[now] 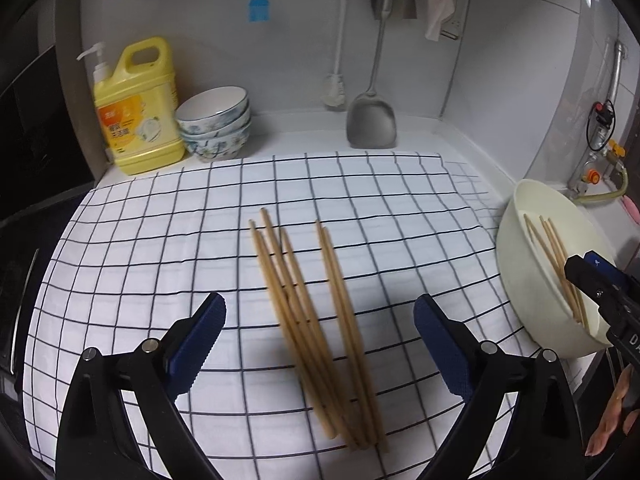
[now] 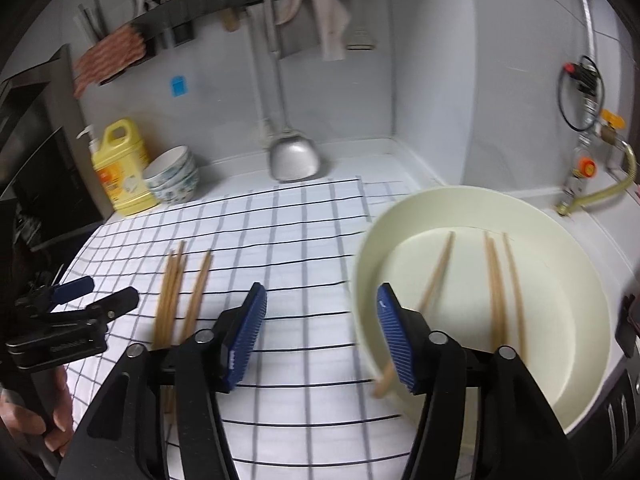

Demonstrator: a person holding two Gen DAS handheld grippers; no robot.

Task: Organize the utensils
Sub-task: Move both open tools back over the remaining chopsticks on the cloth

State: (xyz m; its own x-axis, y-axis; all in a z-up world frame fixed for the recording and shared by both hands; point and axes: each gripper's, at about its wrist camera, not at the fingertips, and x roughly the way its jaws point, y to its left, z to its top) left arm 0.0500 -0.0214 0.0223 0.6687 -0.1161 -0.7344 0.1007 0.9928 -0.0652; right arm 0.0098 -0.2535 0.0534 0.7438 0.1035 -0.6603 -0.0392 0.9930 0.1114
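Several wooden chopsticks (image 1: 316, 320) lie in a loose bundle on the checked cloth (image 1: 160, 240), between the open jaws of my left gripper (image 1: 320, 340), which hovers just above them and holds nothing. They also show in the right wrist view (image 2: 180, 292). A cream bowl (image 2: 580, 280) at the right holds several more chopsticks (image 2: 496, 280). My right gripper (image 2: 320, 332) is open and empty at the bowl's left rim; one chopstick (image 2: 434, 272) leans over the rim by its right finger. The bowl also shows in the left wrist view (image 1: 516, 248).
A yellow detergent jug (image 1: 138, 108) and stacked patterned bowls (image 1: 216, 124) stand at the back left. A metal spatula (image 1: 372, 120) hangs against the back wall. A gas valve and hose (image 2: 588, 168) sit at the right. A dark appliance (image 2: 36, 168) borders the left.
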